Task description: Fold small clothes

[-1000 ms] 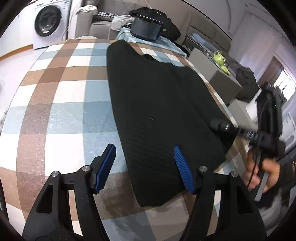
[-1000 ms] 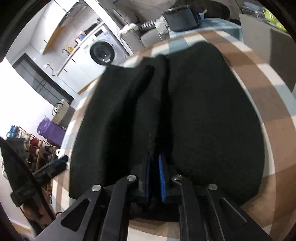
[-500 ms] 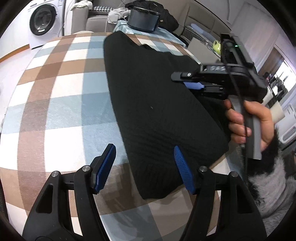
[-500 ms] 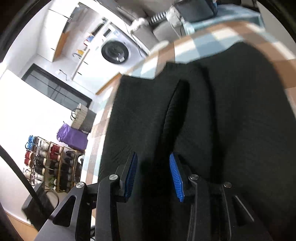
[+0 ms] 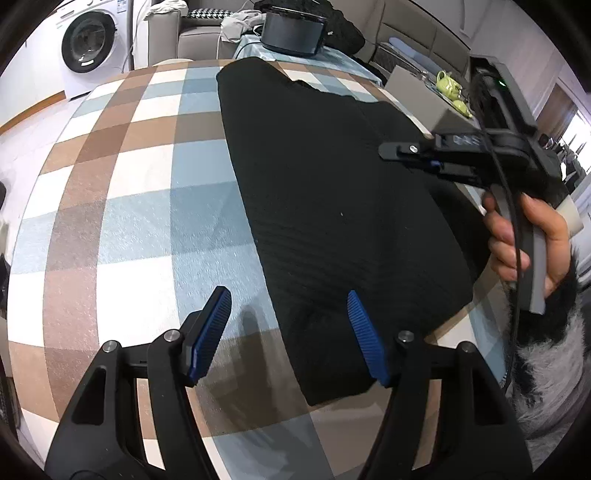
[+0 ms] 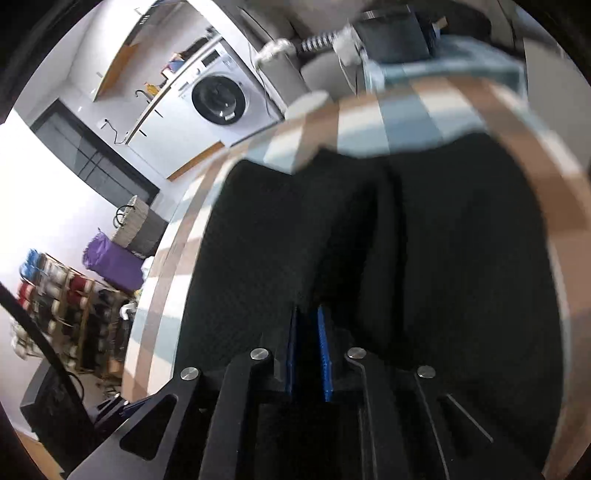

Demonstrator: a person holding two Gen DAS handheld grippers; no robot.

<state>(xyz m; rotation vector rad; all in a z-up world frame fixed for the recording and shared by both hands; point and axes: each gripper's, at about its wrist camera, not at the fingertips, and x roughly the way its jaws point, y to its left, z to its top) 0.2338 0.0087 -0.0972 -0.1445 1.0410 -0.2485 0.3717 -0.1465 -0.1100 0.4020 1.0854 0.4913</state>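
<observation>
A black ribbed garment [image 5: 332,192] lies lengthwise on the checked tablecloth [image 5: 122,206]; it also fills the right wrist view [image 6: 461,258]. My left gripper [image 5: 290,332] is open and empty, hovering over the garment's near left edge. My right gripper [image 6: 308,332] has its blue pads nearly together over a raised fold of the black cloth [image 6: 354,229]. In the left wrist view the right gripper [image 5: 417,157] is held by a hand above the garment's right side, its jaws close together.
A washing machine [image 5: 88,44] stands at the back left. A black box [image 5: 291,29] sits on a sofa beyond the table. A grey box with green teapots [image 5: 448,83] stands to the right. A shoe rack [image 6: 66,295] shows in the right wrist view.
My right gripper was shut at the near edge, opened as it moved up over the garment, and its pads have now closed again over a fold. My left gripper stayed still and open.
</observation>
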